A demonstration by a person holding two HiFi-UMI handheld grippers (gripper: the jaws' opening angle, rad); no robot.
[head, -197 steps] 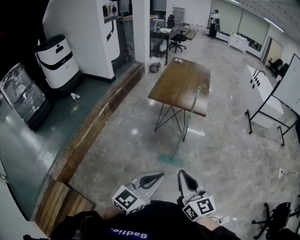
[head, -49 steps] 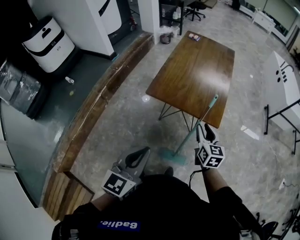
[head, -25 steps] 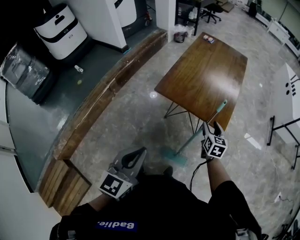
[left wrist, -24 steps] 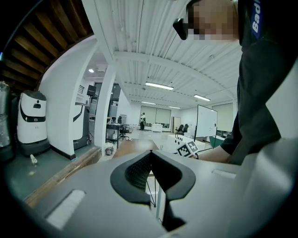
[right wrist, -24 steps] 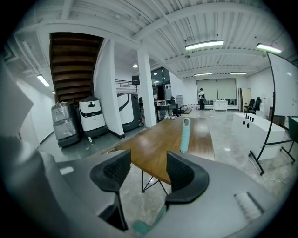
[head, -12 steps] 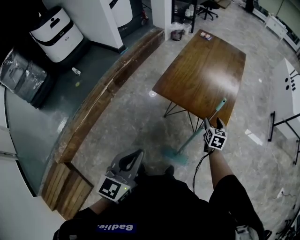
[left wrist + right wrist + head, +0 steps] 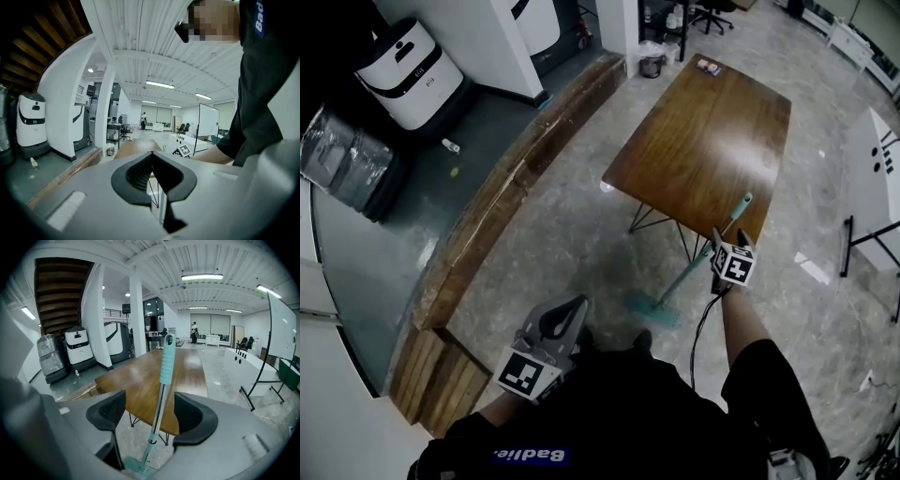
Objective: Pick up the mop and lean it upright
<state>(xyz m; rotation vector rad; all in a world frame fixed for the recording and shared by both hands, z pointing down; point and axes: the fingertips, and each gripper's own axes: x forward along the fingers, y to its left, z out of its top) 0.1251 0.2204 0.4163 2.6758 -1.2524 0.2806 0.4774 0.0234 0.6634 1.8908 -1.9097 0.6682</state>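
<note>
Right gripper view, risk first: could clip the mop (image 7: pixel 167 359) with a pad while drawing the right gripper (image 7: pixel 150 411) away, with the pole standing in the gap between the jaws. Propped by nothing but the edge of the wooden table (image 7: pixel 140 380), mop head (image 7: pixel 139 468) down on glossy floor (image 7: pixel 281 413). Might skate along the table edge, or slip out at the foot, and go down flat. Judged likeliest with a crooked pull-out rather than straight back along the jaw line. Could also snag the teal grip if lifted too early.

Jaws next. Spread near full width, just been opening; pole between them but clear of both pads, so let go, not gripped. Left gripper (image 7: pixel 151 153) view: tips closed together, nothing between, held close by the body and well apart from the mop.

Outward, head view: grip end against the table's near edge, pole slanting down to the head on the floor, near the table legs (image 7: pixel 652 220). Looks leaned already, so task judged almost done. Whiteboard (image 7: pixel 883 169) off to the right, well apart, no hazard.
</note>
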